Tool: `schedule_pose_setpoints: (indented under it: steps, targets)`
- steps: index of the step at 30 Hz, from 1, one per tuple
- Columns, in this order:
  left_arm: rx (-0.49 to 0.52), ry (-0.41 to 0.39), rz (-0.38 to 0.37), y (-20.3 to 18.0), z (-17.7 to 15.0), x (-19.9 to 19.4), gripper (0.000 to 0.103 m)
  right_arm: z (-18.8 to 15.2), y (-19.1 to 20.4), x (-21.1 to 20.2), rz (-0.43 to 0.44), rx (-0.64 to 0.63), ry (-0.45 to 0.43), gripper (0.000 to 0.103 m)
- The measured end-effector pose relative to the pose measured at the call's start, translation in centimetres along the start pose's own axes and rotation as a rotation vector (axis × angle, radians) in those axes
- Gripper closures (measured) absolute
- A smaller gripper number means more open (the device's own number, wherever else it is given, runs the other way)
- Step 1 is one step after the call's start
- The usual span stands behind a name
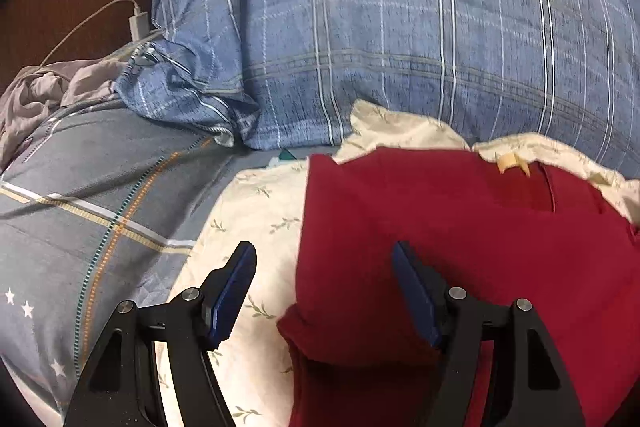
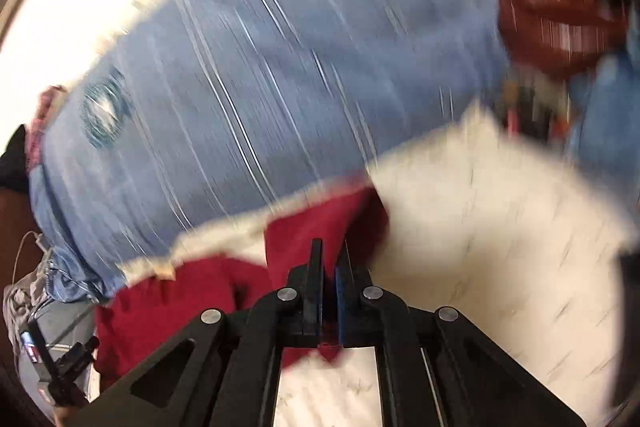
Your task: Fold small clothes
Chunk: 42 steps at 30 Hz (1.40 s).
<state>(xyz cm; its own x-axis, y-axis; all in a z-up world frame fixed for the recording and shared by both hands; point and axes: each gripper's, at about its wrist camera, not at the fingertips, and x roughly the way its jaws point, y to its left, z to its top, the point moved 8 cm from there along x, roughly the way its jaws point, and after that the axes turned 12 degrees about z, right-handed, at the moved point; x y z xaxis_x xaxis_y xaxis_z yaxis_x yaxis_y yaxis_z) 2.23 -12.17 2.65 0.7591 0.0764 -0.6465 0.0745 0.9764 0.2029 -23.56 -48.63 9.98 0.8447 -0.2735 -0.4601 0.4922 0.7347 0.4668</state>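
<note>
A dark red garment [image 1: 460, 247] lies on a cream floral sheet [image 1: 256, 223] on the bed. My left gripper [image 1: 324, 259] is open and empty, hovering over the garment's left edge, one finger above the sheet and one above the red cloth. In the blurred right wrist view, my right gripper [image 2: 330, 259] is shut on a fold of the red garment [image 2: 312, 227] and holds it lifted above the cream sheet [image 2: 500, 227]. The left gripper shows at the lower left of the right wrist view [image 2: 60, 367].
A large blue plaid pillow [image 1: 380, 35] lies behind the garment. A grey-blue striped duvet [image 1: 80, 211] covers the left. A white charger and cable [image 1: 138, 23] lie by crumpled grey cloth [image 1: 44, 95]. A dark red bag [image 2: 560, 23] sits far right.
</note>
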Motion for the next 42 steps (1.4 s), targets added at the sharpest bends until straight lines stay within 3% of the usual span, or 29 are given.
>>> schedule_pose_setpoints:
  steps: [5, 9, 13, 17, 20, 22, 23, 24, 26, 29, 33, 36, 39, 42]
  targets:
    - [-0.042, -0.017, -0.017, 1.3, 0.2, -0.9, 0.034, 7.4, 7.2, -4.9, 0.092, -0.193, -0.098, 0.1]
    - [-0.085, -0.033, -0.037, 2.7, 0.5, -1.9, 0.034, 8.2, 15.9, -5.2, 0.294, -0.331, -0.025, 0.1]
    - [-0.156, -0.057, -0.057, 5.1, 0.9, -3.0, 0.034, 4.6, 24.0, -1.0, 0.475, -0.453, 0.165, 0.1]
    - [-0.209, -0.063, -0.059, 7.0, 0.9, -3.2, 0.034, -1.1, 29.1, 6.2, 0.521, -0.495, 0.353, 0.099]
    - [-0.223, -0.048, -0.068, 7.6, 0.8, -2.5, 0.034, -7.8, 32.4, 13.2, 0.585, -0.48, 0.547, 0.099]
    - [-0.232, -0.028, -0.089, 7.7, 0.9, -1.6, 0.034, -11.8, 33.3, 16.5, 0.593, -0.459, 0.655, 0.093]
    - [-0.242, -0.016, -0.113, 7.7, 0.9, -1.1, 0.034, -13.0, 33.3, 17.4, 0.584, -0.443, 0.685, 0.089]
    - [-0.255, 0.001, -0.145, 7.7, 1.0, -0.4, 0.034, -13.9, 33.1, 18.6, 0.555, -0.435, 0.697, 0.072]
    - [-0.279, 0.029, -0.196, 7.6, 1.0, 0.3, 0.034, -14.1, 31.9, 18.4, 0.552, -0.406, 0.66, 0.056]
    - [-0.292, 0.036, -0.274, 7.3, 1.4, 0.3, 0.034, -13.3, 29.0, 16.2, 0.535, -0.357, 0.626, 0.053]
    - [-0.247, 0.012, -0.296, 6.0, 1.6, -0.1, 0.033, -11.3, 23.5, 12.1, 0.416, -0.437, 0.5, 0.033]
    - [-0.231, 0.019, -0.301, 4.8, 1.9, 0.3, 0.031, -10.7, 18.1, 9.3, 0.29, -0.477, 0.402, 0.031]
    - [-0.187, 0.02, -0.284, 3.0, 3.0, 1.0, 0.031, -12.2, 13.5, 7.9, 0.196, -0.487, 0.416, 0.031]
    - [-0.129, 0.046, -0.252, 1.1, 4.0, 2.4, 0.031, -13.5, 10.4, 7.0, 0.167, -0.456, 0.434, 0.031]
